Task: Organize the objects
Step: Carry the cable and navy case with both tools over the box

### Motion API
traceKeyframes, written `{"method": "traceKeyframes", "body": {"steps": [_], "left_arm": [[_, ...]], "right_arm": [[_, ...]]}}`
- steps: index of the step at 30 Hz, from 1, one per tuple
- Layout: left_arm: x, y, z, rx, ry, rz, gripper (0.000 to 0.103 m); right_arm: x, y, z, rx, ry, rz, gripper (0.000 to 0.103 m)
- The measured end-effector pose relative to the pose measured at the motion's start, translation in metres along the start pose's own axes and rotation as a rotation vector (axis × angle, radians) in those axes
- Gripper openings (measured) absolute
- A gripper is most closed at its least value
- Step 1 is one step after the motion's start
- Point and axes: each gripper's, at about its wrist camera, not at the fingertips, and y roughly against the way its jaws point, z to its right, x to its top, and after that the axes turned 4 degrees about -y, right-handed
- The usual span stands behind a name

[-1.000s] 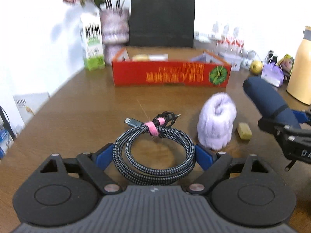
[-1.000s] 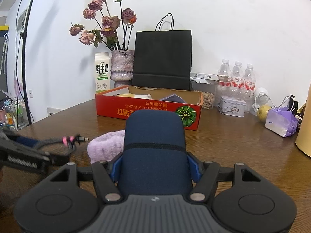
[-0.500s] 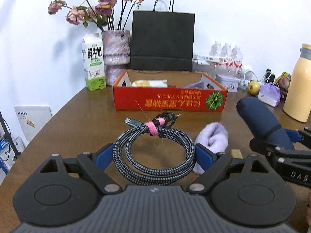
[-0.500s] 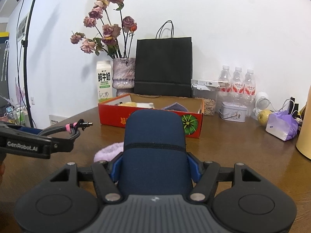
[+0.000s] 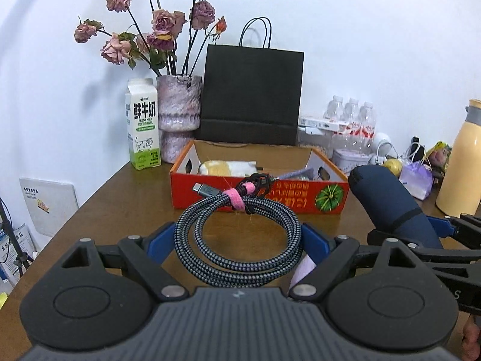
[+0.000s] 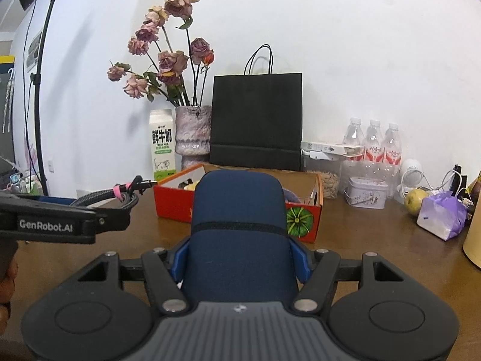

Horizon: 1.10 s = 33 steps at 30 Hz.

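Note:
My left gripper is shut on a coiled braided cable tied with a pink strap, held above the wooden table. My right gripper is shut on a dark blue pouch, which also shows at the right of the left wrist view. An open red cardboard box with a pumpkin print stands ahead of both grippers and holds a yellow-white item. A lilac fluffy item shows partly under the left gripper.
A milk carton, a vase of dried roses and a black paper bag stand behind the box. Water bottles, a tin, a purple bag and a yellow flask crowd the right.
Both grippers have risen and moved toward the red box with their loads. The lilac item has slipped below the left gripper's view.

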Motion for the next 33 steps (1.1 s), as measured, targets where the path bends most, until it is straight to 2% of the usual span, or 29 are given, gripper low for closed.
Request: {"method": "traceKeyframes", "body": {"steps": [18, 33], "left_arm": [[0.044, -0.05, -0.008, 0.015, 0.029, 0.038, 0.089], [0.073, -0.103, -0.002, 0.047, 0.032, 0.073, 0.089]], "right_arm": [[0.042, -0.049, 0.003, -0.009, -0.001, 0.001, 0.065], [0.067, -0.114, 0.011, -0.014, -0.024, -0.009, 0.064]]}}
